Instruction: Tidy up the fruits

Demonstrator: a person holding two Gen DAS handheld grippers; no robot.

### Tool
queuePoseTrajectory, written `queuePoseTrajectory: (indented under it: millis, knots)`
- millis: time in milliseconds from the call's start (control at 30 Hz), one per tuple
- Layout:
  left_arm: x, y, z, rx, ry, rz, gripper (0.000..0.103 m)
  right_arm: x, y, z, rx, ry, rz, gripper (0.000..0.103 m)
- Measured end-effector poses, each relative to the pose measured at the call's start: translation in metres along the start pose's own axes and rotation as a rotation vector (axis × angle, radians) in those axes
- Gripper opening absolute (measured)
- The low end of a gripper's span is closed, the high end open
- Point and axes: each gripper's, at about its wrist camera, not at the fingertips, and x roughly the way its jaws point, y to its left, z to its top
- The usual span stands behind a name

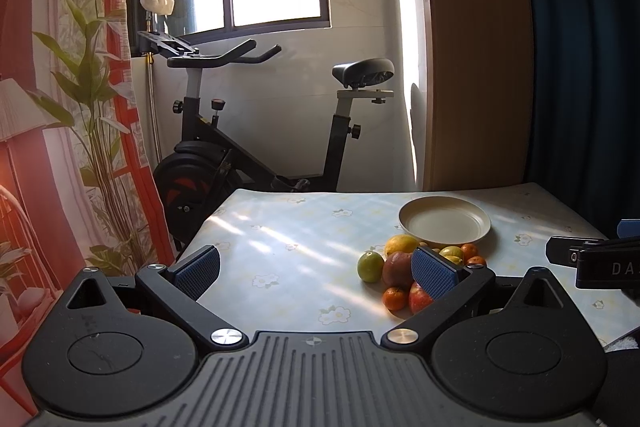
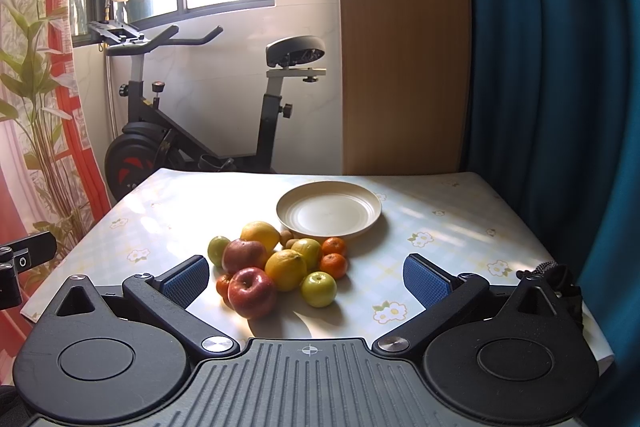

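The fruit pile (image 2: 280,263) lies mid-table (image 2: 460,227), just ahead of the right gripper (image 2: 306,277) and left gripper (image 1: 316,267), both spread wide and empty.

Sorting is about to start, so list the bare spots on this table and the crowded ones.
Free: inside the plate; the tablecloth right of the plate and fruit pile; the sunlit stretch left of the pile toward the exercise bike. Crowded: fruits touching one another, packed against the plate's near rim.

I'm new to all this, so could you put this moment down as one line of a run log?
stage: start | left tool: open, empty | right tool: open, empty | fruit pile: on table, before plate | plate: empty
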Motion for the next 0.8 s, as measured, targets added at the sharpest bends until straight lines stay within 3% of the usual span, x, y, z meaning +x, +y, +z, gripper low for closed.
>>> queuePoseTrajectory:
  millis: [467,633,800]
  knots:
    - [0.001,0.006,0.002,-0.033,0.005,0.005,0.103,0.000,0.000,0.007,-0.027,-0.009,-0.004,0.103]
    - [0.016,0.016,0.014,-0.065,0.014,0.015,0.103,0.008,-0.012,0.028,-0.033,-0.050,0.027,0.103]
    - [0.046,0.025,0.033,-0.057,-0.019,-0.037,0.103,0.033,-0.033,0.056,-0.028,-0.085,0.072,0.103]
